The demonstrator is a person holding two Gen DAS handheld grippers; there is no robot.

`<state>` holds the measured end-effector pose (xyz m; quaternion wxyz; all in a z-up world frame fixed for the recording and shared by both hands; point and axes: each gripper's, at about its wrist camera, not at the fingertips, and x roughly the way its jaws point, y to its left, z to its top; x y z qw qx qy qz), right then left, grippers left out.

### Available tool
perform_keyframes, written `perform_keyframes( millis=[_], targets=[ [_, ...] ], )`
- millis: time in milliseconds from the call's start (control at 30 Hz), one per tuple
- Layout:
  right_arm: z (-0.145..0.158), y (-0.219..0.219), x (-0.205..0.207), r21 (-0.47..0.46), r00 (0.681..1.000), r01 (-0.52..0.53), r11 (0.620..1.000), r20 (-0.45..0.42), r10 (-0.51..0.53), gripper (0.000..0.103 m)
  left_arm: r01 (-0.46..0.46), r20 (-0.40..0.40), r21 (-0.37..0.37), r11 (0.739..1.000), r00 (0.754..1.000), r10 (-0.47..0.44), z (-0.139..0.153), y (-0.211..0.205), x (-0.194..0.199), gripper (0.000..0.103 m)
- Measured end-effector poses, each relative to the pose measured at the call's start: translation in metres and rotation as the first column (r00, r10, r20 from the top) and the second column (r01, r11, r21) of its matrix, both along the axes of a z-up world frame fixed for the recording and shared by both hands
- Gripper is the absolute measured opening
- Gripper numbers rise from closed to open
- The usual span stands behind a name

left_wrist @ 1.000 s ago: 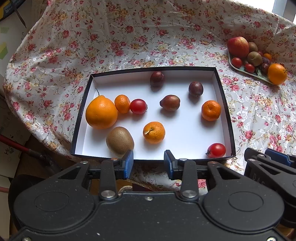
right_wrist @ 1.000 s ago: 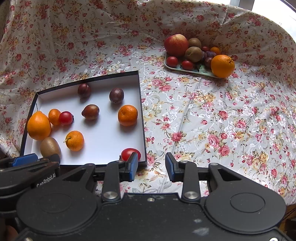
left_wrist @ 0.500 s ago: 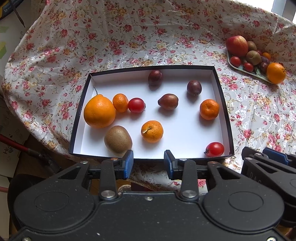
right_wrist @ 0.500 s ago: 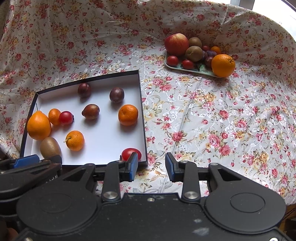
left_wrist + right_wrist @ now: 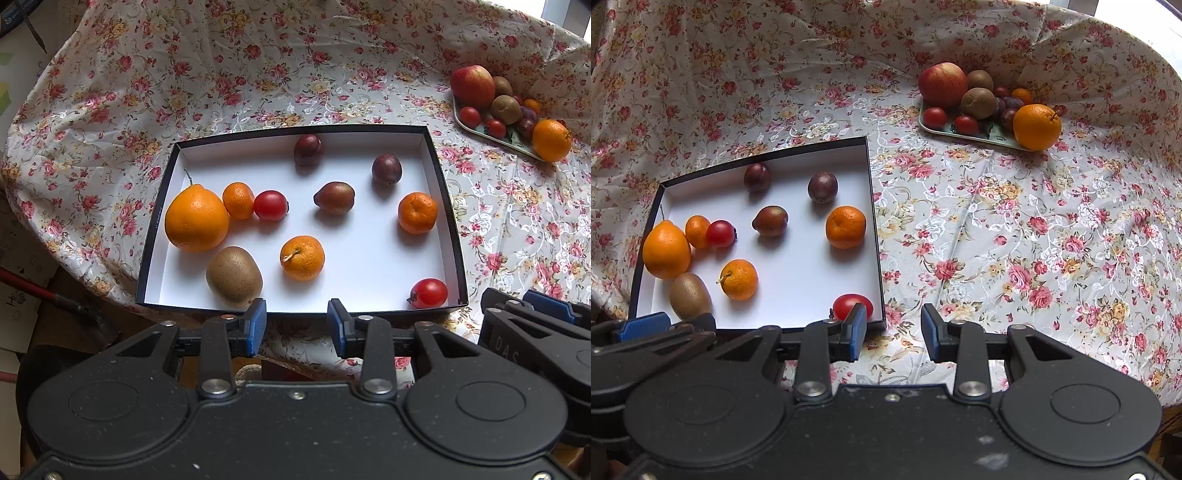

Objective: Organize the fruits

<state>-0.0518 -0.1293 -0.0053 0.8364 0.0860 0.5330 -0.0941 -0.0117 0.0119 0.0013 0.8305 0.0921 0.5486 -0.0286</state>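
- The black-walled box (image 5: 445, 206) with a white floor lies on the flowered cloth (image 5: 1015, 229) and holds 9 fruits.
- At 9 o'clock in the box sits the large orange (image 5: 196, 218); a small mandarin (image 5: 238, 200) touches its right side, and a red tomato (image 5: 270, 205) touches that mandarin.
- At 7 o'clock lies the brown kiwi (image 5: 234, 276), just below the large orange.
- Near the middle, toward 6 o'clock, stands a stemmed mandarin (image 5: 302, 257), apart from its neighbours.
- At 12 o'clock a dark plum (image 5: 308, 149) rests by the far wall; a reddish-brown plum (image 5: 334, 197) lies at the centre, and a purple plum (image 5: 386, 170) sits toward 1 o'clock.
- At 3 o'clock a third mandarin (image 5: 417, 212) stands near the right wall, and at 5 o'clock a second tomato (image 5: 428, 293) lies in the near right corner.
- The left gripper (image 5: 296, 328) hangs just outside the near wall at 6 o'clock, its blue-padded fingers (image 5: 257, 325) spread wide with nothing between them.
- The right gripper (image 5: 894, 330) hovers over the cloth beside the box's near right corner, fingers likewise spread and empty.
- Well apart, at 1 o'clock on the cloth, a pale green tray (image 5: 990, 133) carries an apple (image 5: 942, 84), 2 kiwis, tomatoes, plums and another orange (image 5: 1037, 126) at its right end.
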Motion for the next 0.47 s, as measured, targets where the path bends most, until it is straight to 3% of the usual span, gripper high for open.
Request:
perform_keyframes(
  millis=[467],
  targets=[
    [-0.002, -0.0009, 0.0016, 0.001, 1.0, -0.01, 1.0, -0.012, 0.01, 0.036, -0.004, 0.0, -0.01, 1.0, 1.0, 0.004, 0.0008, -0.0003, 0.0002, 0.045]
  ],
)
